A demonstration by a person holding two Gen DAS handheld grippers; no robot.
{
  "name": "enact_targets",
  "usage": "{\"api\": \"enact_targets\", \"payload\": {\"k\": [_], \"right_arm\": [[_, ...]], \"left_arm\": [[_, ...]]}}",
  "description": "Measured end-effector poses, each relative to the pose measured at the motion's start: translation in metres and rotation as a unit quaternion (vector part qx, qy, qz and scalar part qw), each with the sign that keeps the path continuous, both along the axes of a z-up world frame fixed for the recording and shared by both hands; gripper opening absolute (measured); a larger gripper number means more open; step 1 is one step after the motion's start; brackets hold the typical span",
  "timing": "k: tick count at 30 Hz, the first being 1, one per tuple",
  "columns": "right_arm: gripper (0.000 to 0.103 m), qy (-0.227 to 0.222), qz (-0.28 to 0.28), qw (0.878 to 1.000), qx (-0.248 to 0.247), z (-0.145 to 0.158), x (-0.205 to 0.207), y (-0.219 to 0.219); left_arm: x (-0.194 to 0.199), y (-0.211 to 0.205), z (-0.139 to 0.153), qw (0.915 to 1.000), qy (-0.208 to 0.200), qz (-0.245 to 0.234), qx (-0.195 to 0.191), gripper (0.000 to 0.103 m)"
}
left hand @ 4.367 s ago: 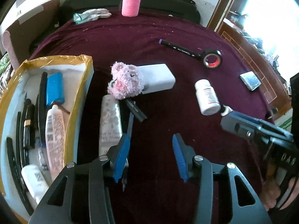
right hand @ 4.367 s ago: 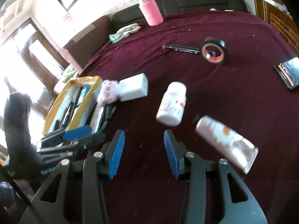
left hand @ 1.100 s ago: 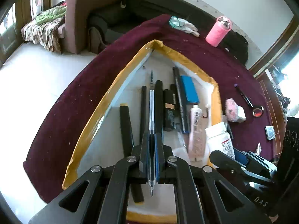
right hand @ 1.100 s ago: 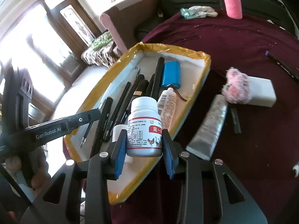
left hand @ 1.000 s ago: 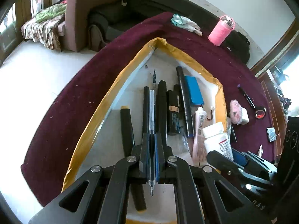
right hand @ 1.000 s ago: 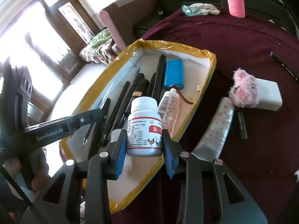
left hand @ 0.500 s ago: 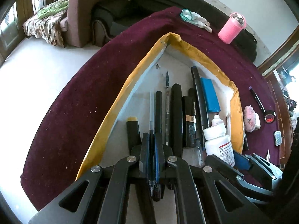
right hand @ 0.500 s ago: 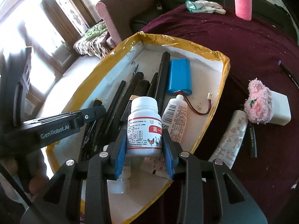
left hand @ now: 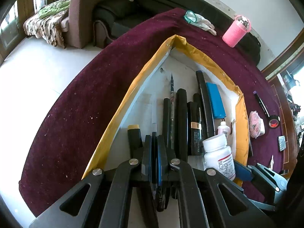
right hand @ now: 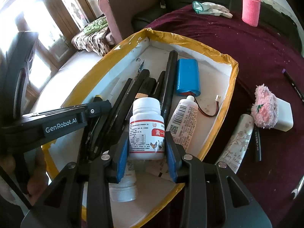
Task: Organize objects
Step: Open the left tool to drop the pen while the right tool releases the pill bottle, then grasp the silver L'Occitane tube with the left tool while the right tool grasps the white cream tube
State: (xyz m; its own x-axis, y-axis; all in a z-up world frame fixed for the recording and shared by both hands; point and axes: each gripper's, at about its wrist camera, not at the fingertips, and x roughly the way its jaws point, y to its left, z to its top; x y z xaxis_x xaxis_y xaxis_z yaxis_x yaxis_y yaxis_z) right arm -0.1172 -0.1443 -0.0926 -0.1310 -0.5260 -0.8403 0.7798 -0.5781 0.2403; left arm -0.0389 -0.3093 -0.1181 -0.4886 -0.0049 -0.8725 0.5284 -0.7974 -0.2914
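Note:
A white tray with a yellow taped rim point(left hand: 133, 87) point(right hand: 190, 39) lies on the maroon table. My left gripper point(left hand: 154, 138) is shut on a thin clear pen point(left hand: 154, 114), held low over the tray's left side beside a row of black pens point(left hand: 181, 117). In the right wrist view this gripper point(right hand: 98, 108) shows side-on at the left. My right gripper point(right hand: 146, 142) is shut on a white pill bottle with a red label point(right hand: 146, 125) point(left hand: 218, 157), upright above the tray's near end. Under it lie a white tube point(right hand: 183, 121) and another white bottle point(right hand: 123, 190).
A blue battery pack point(right hand: 188, 79) with wires lies in the tray. Right of the tray are a floral tube point(right hand: 239, 142), a pink fuzzy item point(right hand: 265, 107) on a white block point(right hand: 284, 116), a tape roll point(left hand: 273, 121) and a marker. A pink bottle point(right hand: 250, 5) and gloves point(right hand: 212, 8) sit far back.
The left gripper has sunk with the pen closer to the tray floor. The right gripper has carried the pill bottle further in over the tray. Both grips are unchanged.

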Motion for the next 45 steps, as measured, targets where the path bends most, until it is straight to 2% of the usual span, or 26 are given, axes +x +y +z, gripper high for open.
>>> {"api": "enact_targets", "payload": {"k": [5,7,8,9,10,12,14,17,19,23,26,31,39,45], "right_arm": [[0.034,-0.014,-0.004,1.000,-0.011,0.000,-0.002,0.004],[0.036,-0.032,-0.003,0.999,-0.030,0.005,-0.002,0.011],[0.037,-0.036,0.000,0.999,-0.040,0.009,-0.001,0.015],[0.039,-0.040,0.001,0.998,-0.053,0.014,0.000,0.021],[0.042,-0.042,0.001,0.997,-0.063,0.020,0.002,0.028],[0.049,-0.040,0.001,0.996,-0.085,0.033,0.008,0.047],[0.050,-0.036,-0.008,0.994,-0.103,0.044,0.015,0.071],[0.051,-0.040,-0.031,0.992,-0.118,0.050,0.020,0.118],[0.051,-0.037,-0.045,0.991,-0.124,0.050,0.021,0.144],[0.051,-0.032,-0.099,0.988,-0.110,0.040,0.010,0.198],[0.051,-0.034,-0.143,0.984,-0.104,0.030,-0.007,0.232],[0.051,-0.041,-0.232,0.967,-0.097,0.018,-0.044,0.279],[0.050,-0.054,-0.289,0.953,-0.070,0.001,-0.083,0.301],[0.050,-0.055,-0.341,0.937,-0.055,-0.004,-0.103,0.310]], "left_arm": [[0.003,-0.003,0.001,0.9997,0.008,0.011,0.018,0.006],[0.006,0.000,0.006,0.9994,0.014,0.015,0.026,0.011],[0.008,0.003,0.012,0.9993,0.022,0.014,0.026,0.018],[0.010,0.008,0.019,0.9992,0.034,0.010,0.020,0.029],[0.013,0.016,0.030,0.9989,0.047,0.008,0.007,0.036],[0.019,0.033,0.049,0.9972,0.074,0.003,-0.011,0.055],[0.025,0.055,0.069,0.9935,0.110,-0.020,-0.022,0.062],[0.020,0.093,0.082,0.9911,0.118,-0.054,-0.028,0.062],[0.011,0.123,0.080,0.9886,0.109,-0.099,-0.031,0.062],[-0.007,0.167,0.068,0.9841,0.097,-0.145,-0.035,0.062],[-0.024,0.188,0.052,0.9842,0.062,-0.159,-0.048,0.062],[-0.044,0.197,0.033,0.9839,0.036,-0.165,-0.058,0.062],[-0.060,0.193,0.024,0.9831,0.032,-0.172,-0.055,0.062],[-0.075,0.193,0.013,0.9822,0.022,-0.180,-0.048,0.061]]}}
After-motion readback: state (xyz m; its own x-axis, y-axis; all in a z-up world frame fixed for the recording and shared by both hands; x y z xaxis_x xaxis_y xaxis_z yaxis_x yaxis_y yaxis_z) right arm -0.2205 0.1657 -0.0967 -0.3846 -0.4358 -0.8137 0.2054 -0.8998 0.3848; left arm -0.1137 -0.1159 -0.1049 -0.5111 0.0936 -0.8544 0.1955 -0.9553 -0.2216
